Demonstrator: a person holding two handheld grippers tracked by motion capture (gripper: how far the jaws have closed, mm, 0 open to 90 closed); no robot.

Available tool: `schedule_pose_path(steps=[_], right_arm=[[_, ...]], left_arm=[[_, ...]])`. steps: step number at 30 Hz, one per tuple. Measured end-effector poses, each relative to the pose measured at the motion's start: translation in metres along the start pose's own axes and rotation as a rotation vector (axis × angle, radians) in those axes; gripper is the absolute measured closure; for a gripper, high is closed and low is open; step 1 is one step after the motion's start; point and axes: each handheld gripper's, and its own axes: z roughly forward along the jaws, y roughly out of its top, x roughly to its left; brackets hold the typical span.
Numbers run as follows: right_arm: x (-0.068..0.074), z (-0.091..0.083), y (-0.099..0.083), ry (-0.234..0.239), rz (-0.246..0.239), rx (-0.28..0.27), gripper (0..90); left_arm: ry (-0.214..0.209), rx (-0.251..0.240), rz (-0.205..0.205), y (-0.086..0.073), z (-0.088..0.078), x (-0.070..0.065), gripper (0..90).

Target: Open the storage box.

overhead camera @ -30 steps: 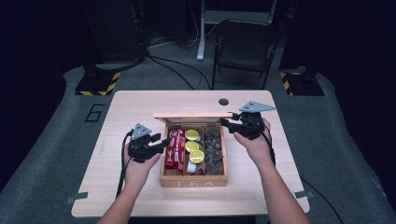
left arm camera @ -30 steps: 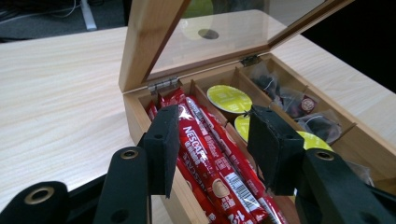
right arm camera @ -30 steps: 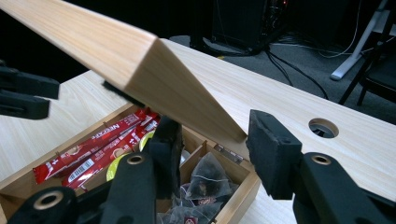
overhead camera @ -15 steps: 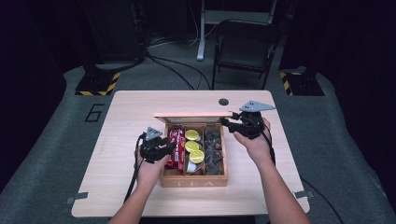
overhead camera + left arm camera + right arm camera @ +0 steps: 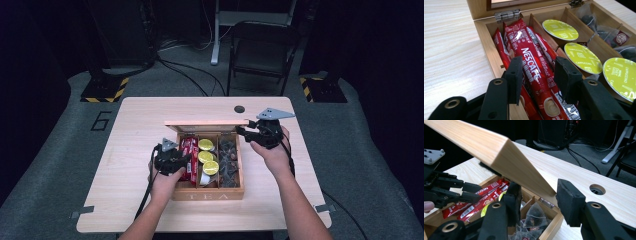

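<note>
My left gripper (image 5: 536, 75) hangs open over the red sticks (image 5: 531, 62) in the box's (image 5: 207, 192) left compartment, jaws either side of the top stick but not yet closed on it. I judge this the reaching step of a pick. My right gripper (image 5: 537, 200) is at the far right corner, jaws spread around the raised lid's (image 5: 499, 155) edge, apparently steadying it. Next I should lower the left and close squarely on one stick.
</note>
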Motion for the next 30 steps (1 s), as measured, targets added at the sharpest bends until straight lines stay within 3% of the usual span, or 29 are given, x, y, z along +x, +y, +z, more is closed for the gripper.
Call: schedule_pose_path(steps=[7,11,17,30], right_arm=[[0.000,0.000,0.000,0.000,0.001,0.000,55.3],[0.000,0.000,0.000,0.000,0.001,-0.001,55.3],[0.000,0.000,0.000,0.000,0.003,-0.001,55.3],[0.000,0.000,0.000,0.001,0.005,-0.001,55.3]], left_arm=[[0.040,0.000,0.009,-0.002,0.002,-0.004,66.2],[0.078,-0.001,0.020,-0.002,0.000,-0.006,75.1],[0.093,-0.010,-0.006,0.001,-0.002,-0.006,82.2],[0.095,-0.035,-0.028,0.004,-0.013,0.002,83.5]])
